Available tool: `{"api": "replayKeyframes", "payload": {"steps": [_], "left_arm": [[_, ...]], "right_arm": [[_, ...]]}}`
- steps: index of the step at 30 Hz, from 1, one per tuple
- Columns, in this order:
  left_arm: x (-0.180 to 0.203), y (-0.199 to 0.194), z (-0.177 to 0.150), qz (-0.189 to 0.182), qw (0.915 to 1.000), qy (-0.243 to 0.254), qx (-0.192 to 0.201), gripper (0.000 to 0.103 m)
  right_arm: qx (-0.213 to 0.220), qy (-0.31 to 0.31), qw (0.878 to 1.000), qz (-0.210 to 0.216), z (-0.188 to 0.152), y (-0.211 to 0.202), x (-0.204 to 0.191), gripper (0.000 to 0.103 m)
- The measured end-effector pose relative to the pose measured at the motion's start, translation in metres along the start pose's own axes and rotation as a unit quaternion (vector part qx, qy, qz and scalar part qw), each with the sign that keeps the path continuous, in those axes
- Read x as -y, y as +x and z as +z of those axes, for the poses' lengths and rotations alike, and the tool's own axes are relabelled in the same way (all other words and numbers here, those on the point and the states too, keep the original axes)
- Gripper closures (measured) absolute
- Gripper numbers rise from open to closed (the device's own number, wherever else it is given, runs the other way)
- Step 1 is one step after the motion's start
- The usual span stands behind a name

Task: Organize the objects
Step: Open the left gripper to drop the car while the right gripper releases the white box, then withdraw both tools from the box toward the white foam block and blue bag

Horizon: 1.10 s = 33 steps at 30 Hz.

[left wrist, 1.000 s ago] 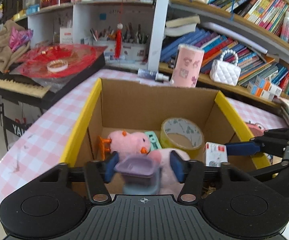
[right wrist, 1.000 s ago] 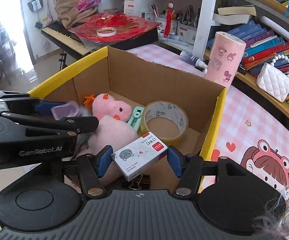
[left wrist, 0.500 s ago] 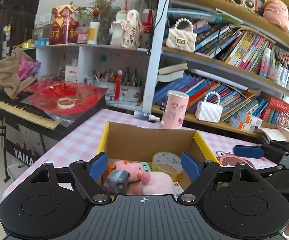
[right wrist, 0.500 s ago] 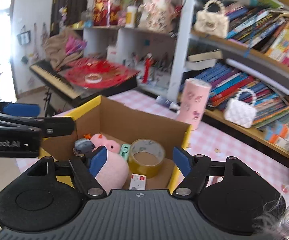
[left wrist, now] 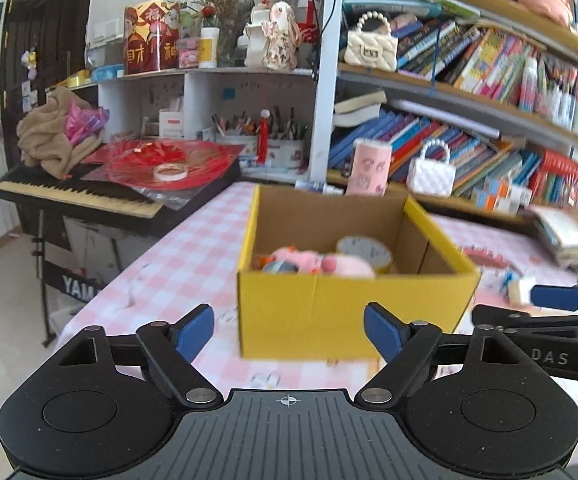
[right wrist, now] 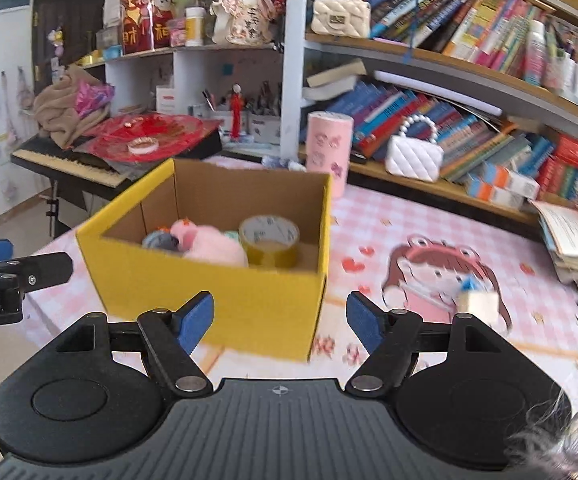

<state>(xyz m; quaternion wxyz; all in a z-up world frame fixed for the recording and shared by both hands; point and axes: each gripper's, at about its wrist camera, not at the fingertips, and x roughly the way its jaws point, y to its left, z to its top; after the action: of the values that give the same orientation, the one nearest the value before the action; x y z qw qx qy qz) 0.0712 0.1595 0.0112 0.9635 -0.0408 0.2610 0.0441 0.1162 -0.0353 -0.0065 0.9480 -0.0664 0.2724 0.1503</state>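
1. Pink checked table [left wrist: 177, 248] at frame centre carries a yellow box [left wrist: 353, 308] holding a soft pink toy [right wrist: 209, 244], best pinched at its body, and stiff tape [right wrist: 269, 236].
2. Left gripper [left wrist: 287, 330] and right gripper [right wrist: 279, 318], low in frame, are spread apart, empty.

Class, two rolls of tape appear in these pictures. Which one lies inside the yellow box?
The wide brownish-yellow tape roll, beside the pink plush toy in the yellow box. The other roll, the small white one, lies on the red sheet over the keyboard.
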Motion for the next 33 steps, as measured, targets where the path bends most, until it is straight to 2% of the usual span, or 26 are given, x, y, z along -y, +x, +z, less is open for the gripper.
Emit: {"api": "replayKeyframes", "payload": {"steps": [5,13,24,33], "left_arm": [[-0.003,-0.013,-0.019,-0.004,0.9997,0.001,-0.026,0.016],[-0.003,-0.033,-0.037,-0.02,0.9989,0.013,-0.039,0.012],[0.005,-0.042,-0.055,-0.058,0.9952,0.032,-0.072,0.012],[0.026,-0.043,-0.063,-0.105,0.9884,0.063,-0.089,0.012]], "right_arm": [[-0.026,0.008,1.0,-0.007,-0.027,-0.014,-0.009,0.032],[-0.033,0.009,0.999,-0.018,-0.05,-0.038,-0.02,0.03],[-0.046,0.035,0.997,-0.046,-0.076,-0.064,-0.021,0.028],[-0.059,0.069,0.992,-0.086,-0.09,-0.081,-0.004,0.027]]}}
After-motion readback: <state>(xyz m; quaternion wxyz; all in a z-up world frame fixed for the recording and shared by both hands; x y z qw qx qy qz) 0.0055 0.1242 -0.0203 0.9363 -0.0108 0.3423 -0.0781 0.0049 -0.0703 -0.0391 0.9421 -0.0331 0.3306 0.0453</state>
